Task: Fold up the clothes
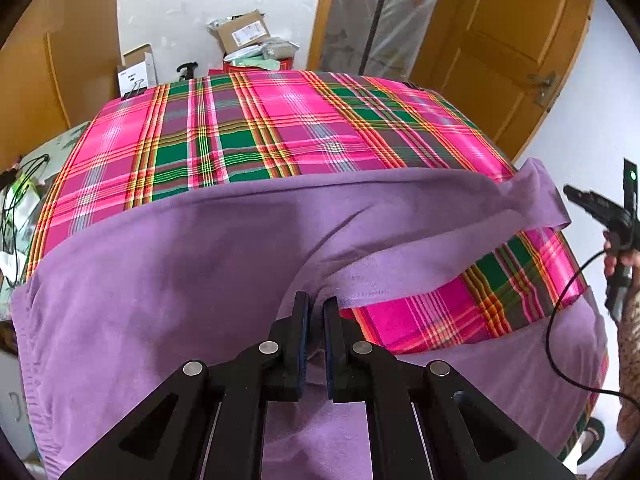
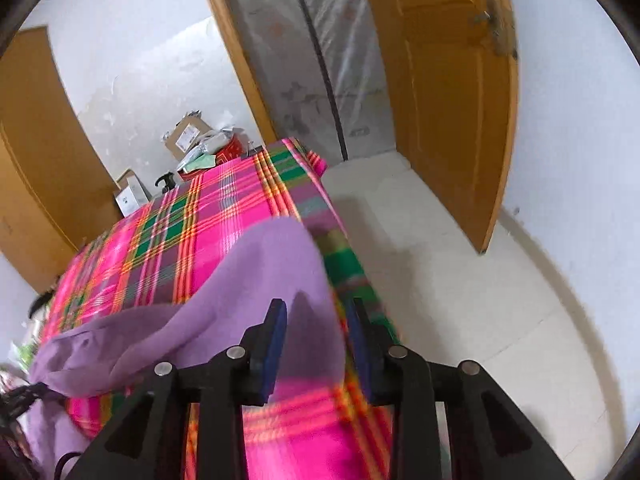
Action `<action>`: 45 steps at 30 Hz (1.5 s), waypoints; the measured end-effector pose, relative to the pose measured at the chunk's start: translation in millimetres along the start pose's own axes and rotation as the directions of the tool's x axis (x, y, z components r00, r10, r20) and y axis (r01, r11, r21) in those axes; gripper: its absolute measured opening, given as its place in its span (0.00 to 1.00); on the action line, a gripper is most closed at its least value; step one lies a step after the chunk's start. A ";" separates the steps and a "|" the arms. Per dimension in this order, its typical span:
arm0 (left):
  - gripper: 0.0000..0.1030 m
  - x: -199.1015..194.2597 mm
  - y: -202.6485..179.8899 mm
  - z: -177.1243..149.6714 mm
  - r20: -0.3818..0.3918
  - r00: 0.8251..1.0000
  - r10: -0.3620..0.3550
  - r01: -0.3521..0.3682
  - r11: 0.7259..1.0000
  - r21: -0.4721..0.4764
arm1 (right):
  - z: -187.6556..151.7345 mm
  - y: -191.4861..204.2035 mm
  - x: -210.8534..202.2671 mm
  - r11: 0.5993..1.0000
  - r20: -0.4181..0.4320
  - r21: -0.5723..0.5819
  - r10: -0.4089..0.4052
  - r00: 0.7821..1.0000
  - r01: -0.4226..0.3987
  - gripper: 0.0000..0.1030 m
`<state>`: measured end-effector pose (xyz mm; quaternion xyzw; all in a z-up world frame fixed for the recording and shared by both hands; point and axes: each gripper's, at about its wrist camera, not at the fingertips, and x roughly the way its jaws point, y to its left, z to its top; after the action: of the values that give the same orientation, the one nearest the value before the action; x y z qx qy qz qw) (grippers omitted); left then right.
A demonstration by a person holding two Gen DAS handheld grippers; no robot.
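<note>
Left wrist: pink plaid tablecloth [image 1: 280, 128], cardboard boxes [image 1: 240, 34] behind, wooden door [image 1: 508, 40].

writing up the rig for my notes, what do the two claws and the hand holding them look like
Both are matte black plastic. The left claw and right claw each have two flat fingers faced with dark blue pads, on angular black linkage arms with round silver pins and triangular cut-outs. Seen from the left wrist view, the right unit shows a small green light, a thin black cable and a bare hand on its grip.

Plaid tablecloth [image 1: 280, 136]; cardboard boxes [image 1: 242, 32] behind; wooden door [image 2: 448, 92] ajar
</note>
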<state>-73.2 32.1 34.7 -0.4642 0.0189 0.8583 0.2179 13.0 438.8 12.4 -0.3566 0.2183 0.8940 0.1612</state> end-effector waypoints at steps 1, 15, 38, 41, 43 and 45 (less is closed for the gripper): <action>0.06 -0.3 -0.1 -0.2 0.001 1.000 0.000 0.000 1.000 -0.001 | -3.1 -2.1 0.3 1.000 -0.008 0.013 0.008 1.000 -0.008 0.34; 0.06 -3.6 -6.2 -2.7 0.002 1.000 0.007 -0.007 1.000 -0.001 | -14.6 -9.3 -0.6 0.994 -0.010 0.060 0.092 0.996 -0.091 0.08; 0.06 11.2 -51.0 -24.6 -0.137 0.989 -0.060 0.084 0.981 0.173 | -3.7 -37.3 0.2 0.984 -0.006 -0.057 -0.169 0.986 0.168 0.08; 0.07 12.1 -51.0 -26.2 -0.145 0.987 -0.066 0.091 0.980 0.177 | -4.7 -38.6 0.1 0.979 -0.009 -0.047 -0.197 0.980 0.196 0.09; 0.07 12.9 -52.1 -27.8 -0.151 0.987 -0.061 0.089 0.979 0.186 | -5.7 -40.4 -1.2 0.975 -0.012 -0.031 -0.220 0.975 0.220 0.13; 0.12 9.4 -53.1 -28.9 -0.148 0.986 -0.076 0.103 0.977 0.188 | -6.8 -42.1 -2.6 0.970 -0.015 -0.016 -0.244 0.970 0.244 0.14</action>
<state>-34.1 76.8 19.7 -0.5003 0.0971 0.8068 0.2988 37.3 471.0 -1.8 -0.3892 0.1681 0.8659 0.2654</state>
